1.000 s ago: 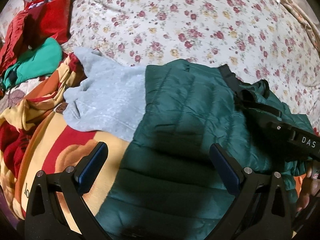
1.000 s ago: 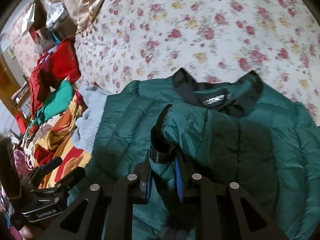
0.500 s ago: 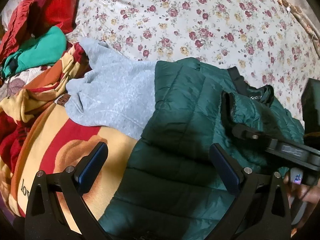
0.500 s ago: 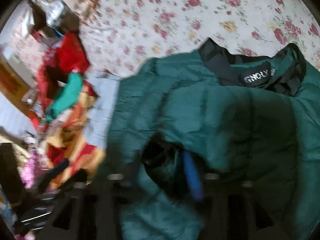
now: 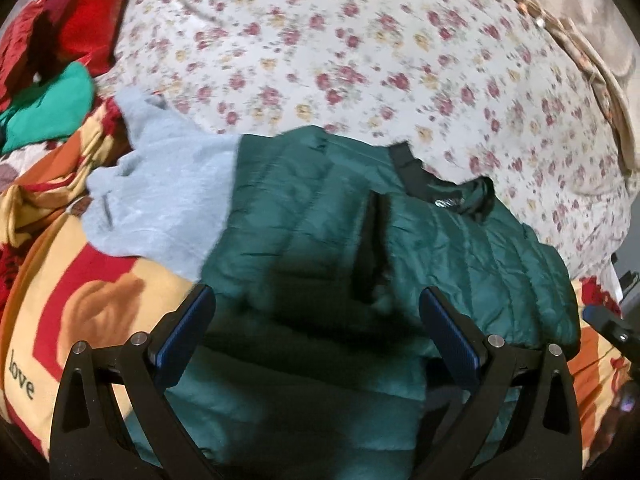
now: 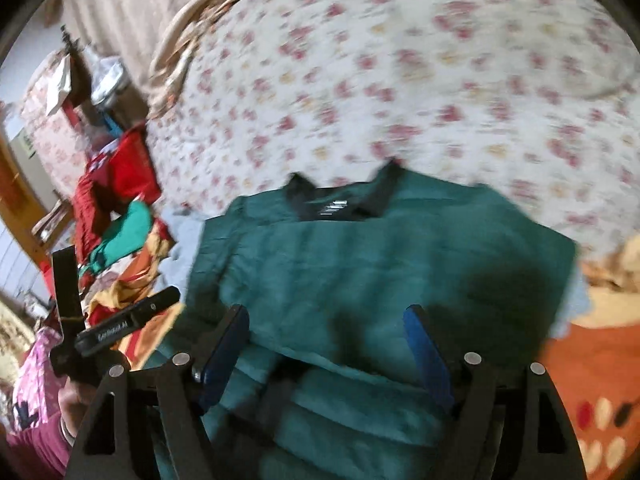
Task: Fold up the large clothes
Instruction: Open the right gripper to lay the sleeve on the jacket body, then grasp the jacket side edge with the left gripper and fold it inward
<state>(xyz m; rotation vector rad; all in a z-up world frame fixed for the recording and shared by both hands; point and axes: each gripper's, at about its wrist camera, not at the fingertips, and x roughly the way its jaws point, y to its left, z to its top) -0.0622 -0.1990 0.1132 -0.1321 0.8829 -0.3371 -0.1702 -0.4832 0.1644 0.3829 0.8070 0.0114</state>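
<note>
Left wrist view: left claw (image 5: 316, 320) spread wide, empty, above green puffer jacket (image 5: 460, 248) lying on floral bed (image 5: 360, 40), overlapping grey sweatshirt (image 5: 160, 176).

Right wrist view: right claw (image 6: 326, 342), jaws just opened, nothing gripped, over the jacket.

Past the fingers, the floral bedsheet (image 5: 360, 40) is wide open beyond the dark green quilted puffer jacket (image 5: 320, 220); left side's crowded by a grey fleece sweater (image 5: 160, 184).

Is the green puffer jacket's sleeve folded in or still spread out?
Folded in: the green puffer jacket has its sleeve lying across its body, cuff dark against the quilting.
</note>
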